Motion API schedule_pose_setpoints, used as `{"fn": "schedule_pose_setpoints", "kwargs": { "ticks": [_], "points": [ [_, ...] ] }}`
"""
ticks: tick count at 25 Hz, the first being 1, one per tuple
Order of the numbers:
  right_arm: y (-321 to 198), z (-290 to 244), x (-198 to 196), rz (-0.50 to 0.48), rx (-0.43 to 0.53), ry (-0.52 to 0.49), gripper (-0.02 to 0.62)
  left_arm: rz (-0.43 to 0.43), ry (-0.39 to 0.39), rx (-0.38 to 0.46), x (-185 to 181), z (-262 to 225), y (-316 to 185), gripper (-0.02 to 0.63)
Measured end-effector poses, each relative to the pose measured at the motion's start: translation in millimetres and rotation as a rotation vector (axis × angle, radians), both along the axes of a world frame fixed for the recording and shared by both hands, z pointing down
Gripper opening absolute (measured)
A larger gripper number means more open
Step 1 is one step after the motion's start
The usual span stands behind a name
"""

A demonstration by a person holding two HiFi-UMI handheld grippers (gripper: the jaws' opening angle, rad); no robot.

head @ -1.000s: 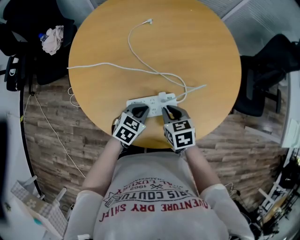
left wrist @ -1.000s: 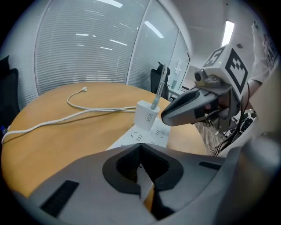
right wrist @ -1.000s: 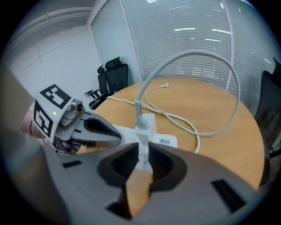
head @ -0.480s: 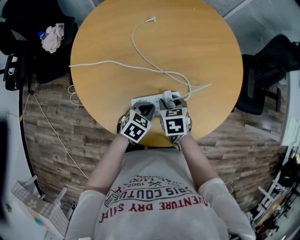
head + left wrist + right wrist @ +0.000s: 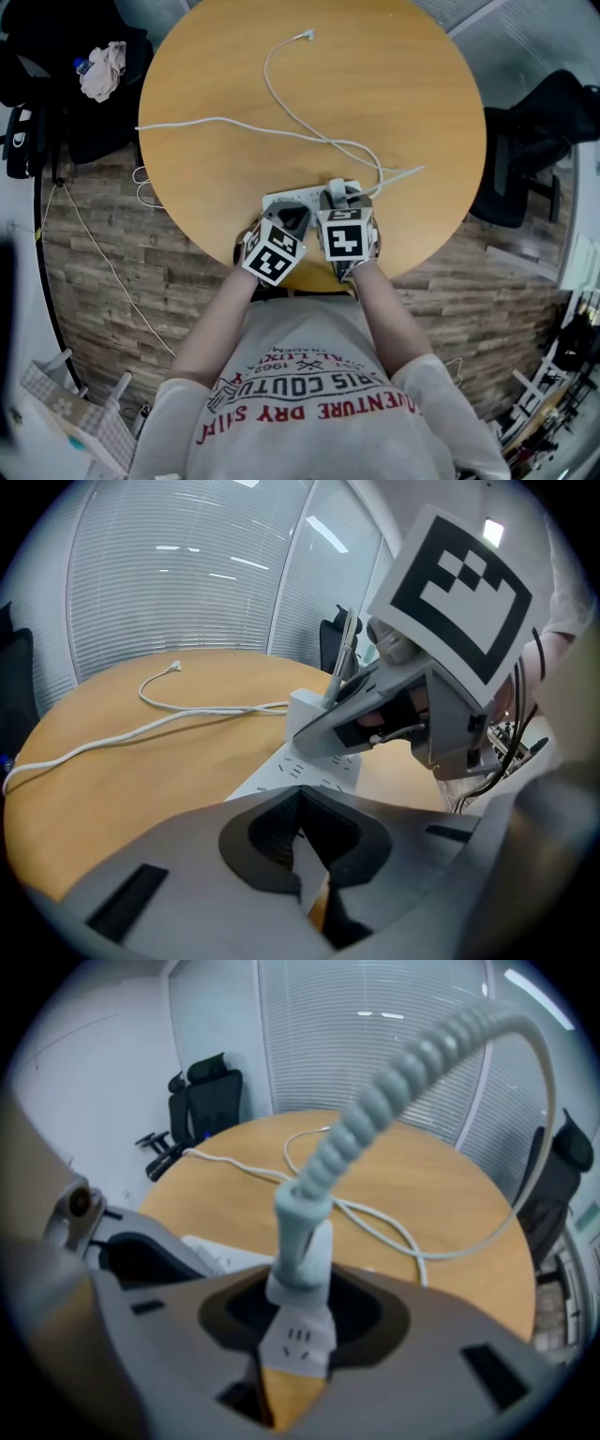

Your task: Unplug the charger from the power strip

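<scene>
A round table (image 5: 422,112) stands in the middle. The power strip (image 5: 279,199) lies on it, close to the near edge. The charger (image 5: 336,187) sits on the strip's right end. Behind them, one cable (image 5: 305,37) runs to the far side and another cable (image 5: 187,121) runs off the left edge. A chair (image 5: 534,141) stands to the right of the table.

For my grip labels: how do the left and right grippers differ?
The left grey gripper has jaws together; the right grey gripper has them apart, closing. The left clamps nothing; the right has the white charger between its jaws. Both reach the white power strip.
</scene>
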State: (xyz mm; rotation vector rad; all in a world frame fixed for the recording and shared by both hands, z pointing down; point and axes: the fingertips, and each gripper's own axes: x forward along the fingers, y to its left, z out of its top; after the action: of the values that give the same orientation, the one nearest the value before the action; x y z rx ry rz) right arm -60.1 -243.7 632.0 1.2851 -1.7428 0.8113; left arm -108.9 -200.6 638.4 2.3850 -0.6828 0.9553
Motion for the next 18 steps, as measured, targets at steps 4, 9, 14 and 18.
{"fn": "schedule_pose_setpoints", "kwargs": {
  "ticks": [4, 9, 14, 18],
  "points": [
    [0, -1, 1, 0.015, -0.016, -0.028, 0.156, -0.018, 0.010, -0.021, 0, 0, -3, 0.029],
    [7, -5, 5, 0.053, 0.008, -0.006, 0.156, -0.114, 0.022, -0.052, -3, 0, -18, 0.029],
    [11, -5, 9, 0.086, 0.011, -0.044, 0.156, -0.080, 0.012, -0.022, -1, 0, -18, 0.028],
    [11, -1, 11, 0.079, -0.113, -0.051, 0.156, -0.075, 0.002, -0.002, 0, 0, -15, 0.029]
  ]
}}
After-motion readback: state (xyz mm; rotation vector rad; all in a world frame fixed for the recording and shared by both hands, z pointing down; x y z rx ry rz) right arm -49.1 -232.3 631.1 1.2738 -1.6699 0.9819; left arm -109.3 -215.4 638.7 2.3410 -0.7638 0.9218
